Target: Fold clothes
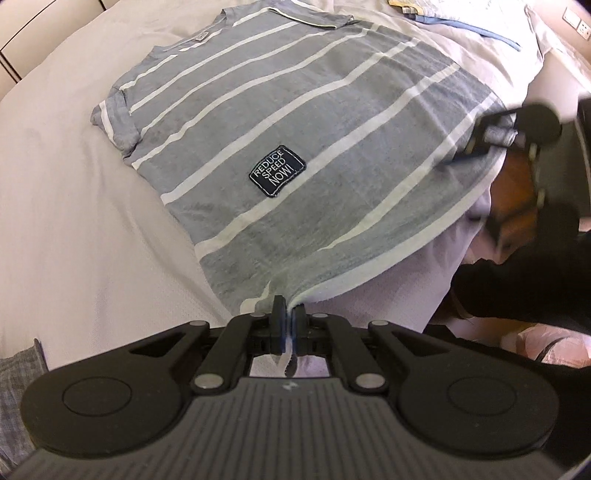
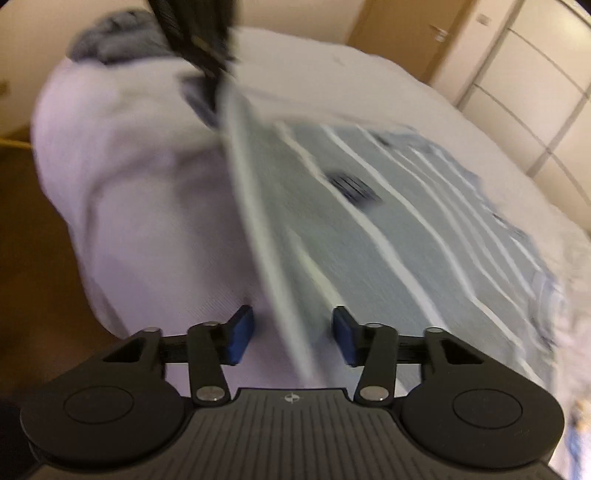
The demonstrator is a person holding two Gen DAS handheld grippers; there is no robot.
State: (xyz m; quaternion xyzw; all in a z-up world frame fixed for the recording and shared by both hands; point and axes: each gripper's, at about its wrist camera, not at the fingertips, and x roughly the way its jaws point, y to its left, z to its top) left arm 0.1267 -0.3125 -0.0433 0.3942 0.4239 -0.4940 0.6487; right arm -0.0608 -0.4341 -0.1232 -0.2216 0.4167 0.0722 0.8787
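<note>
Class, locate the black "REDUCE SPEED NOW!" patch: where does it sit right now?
In the left wrist view the patch sits near the middle of the grey striped T-shirt, between two white stripes, beyond the hem pinched by the left gripper.

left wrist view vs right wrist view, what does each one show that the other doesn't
Only the left wrist view shows the left gripper shut on the hem of the striped shirt, the patch readable, and another garment at the far edge.

Only the right wrist view shows the right gripper open, its pads either side of the shirt's hem, and the wardrobe doors.

Both show the shirt, its patch and the bed sheet.
</note>
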